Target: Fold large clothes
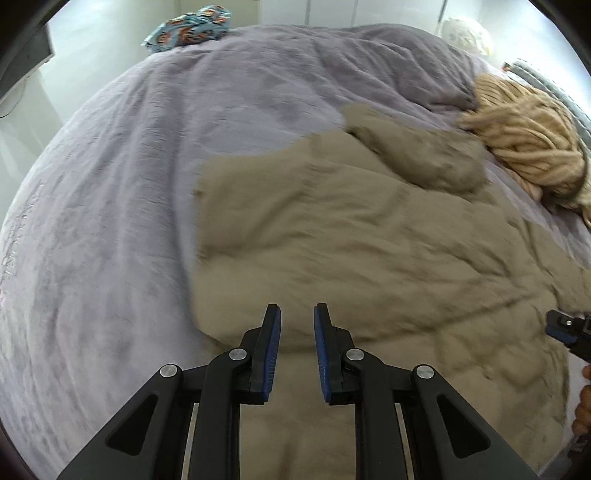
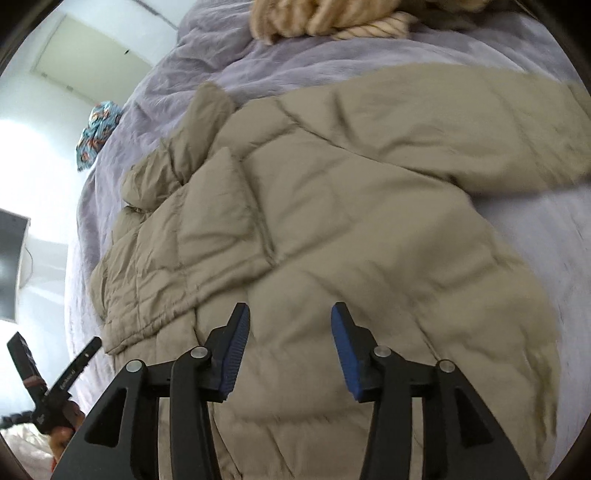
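Note:
A large khaki quilted jacket lies spread and rumpled on a lavender bedspread. It also fills the right wrist view, with a sleeve stretched toward the right. My left gripper is open and empty, hovering over the jacket's near edge. My right gripper is open and empty above the jacket's middle. The right gripper shows at the right edge of the left wrist view, and the left gripper at the lower left of the right wrist view.
A cream chunky-knit garment lies at the bed's far right, also at the top of the right wrist view. A blue patterned cloth sits at the far edge of the bed. A dark screen stands by the wall.

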A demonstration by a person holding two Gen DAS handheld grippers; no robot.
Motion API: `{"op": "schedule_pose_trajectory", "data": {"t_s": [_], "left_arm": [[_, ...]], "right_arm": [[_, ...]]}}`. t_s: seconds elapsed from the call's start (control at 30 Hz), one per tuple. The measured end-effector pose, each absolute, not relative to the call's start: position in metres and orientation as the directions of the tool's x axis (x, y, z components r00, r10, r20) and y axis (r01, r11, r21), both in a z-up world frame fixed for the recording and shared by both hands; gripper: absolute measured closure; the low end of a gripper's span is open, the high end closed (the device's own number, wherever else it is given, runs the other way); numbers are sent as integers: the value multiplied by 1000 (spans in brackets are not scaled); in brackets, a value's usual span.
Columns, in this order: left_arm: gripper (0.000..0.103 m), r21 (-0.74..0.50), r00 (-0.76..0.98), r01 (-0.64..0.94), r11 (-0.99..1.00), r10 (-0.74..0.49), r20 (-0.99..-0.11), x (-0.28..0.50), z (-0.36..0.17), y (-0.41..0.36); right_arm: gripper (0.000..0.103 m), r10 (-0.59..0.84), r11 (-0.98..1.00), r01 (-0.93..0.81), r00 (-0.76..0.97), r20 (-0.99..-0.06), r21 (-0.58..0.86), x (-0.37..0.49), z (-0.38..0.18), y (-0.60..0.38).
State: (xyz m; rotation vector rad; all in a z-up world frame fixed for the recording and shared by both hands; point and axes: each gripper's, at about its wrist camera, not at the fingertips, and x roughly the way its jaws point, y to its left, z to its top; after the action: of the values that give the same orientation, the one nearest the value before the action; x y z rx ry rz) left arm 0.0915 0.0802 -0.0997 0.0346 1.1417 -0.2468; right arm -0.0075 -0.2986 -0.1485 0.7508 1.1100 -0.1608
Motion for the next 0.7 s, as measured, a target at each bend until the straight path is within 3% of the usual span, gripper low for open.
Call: {"op": "schedule_pose_trajectory", "data": {"t_s": [0.07,0.23,0.27,0.33,0.53,0.6,0.67,0.7], "left_arm": [[83,-106,382,236,966,-193,-904,82,-96,64],[80,-133,367,294,947,-240,-899,55,-88,24],[47,-140,358,298,944,-247,-901,52,-88,18],[1,-145,376,281,949,-247,-893,43,-85,7],[1,-145,322,343,928,-261,-910,27,-91,-37],[1,-142,308,359,923,-260,-915,24,-93,-48],[1,-137,303,378,916,-262,-916,19,-94,-62],[1,-135,301,386,913,-263,-917,18,-94,-66]], "right_arm": [[41,239,730,493,466,-852,474,-23,-149,-308],[31,223,689,537,481,-848,486,-58,-146,-332],[29,218,681,546,485,-847,488,-65,-146,-339],[26,212,666,561,489,-846,491,-76,-147,-349],[19,197,590,615,519,-832,523,-103,-153,-387],[13,183,546,634,547,-817,547,-114,-155,-405],[0,155,511,650,574,-804,563,-123,-156,-421],[0,137,492,657,589,-796,571,-129,-156,-431]]}}
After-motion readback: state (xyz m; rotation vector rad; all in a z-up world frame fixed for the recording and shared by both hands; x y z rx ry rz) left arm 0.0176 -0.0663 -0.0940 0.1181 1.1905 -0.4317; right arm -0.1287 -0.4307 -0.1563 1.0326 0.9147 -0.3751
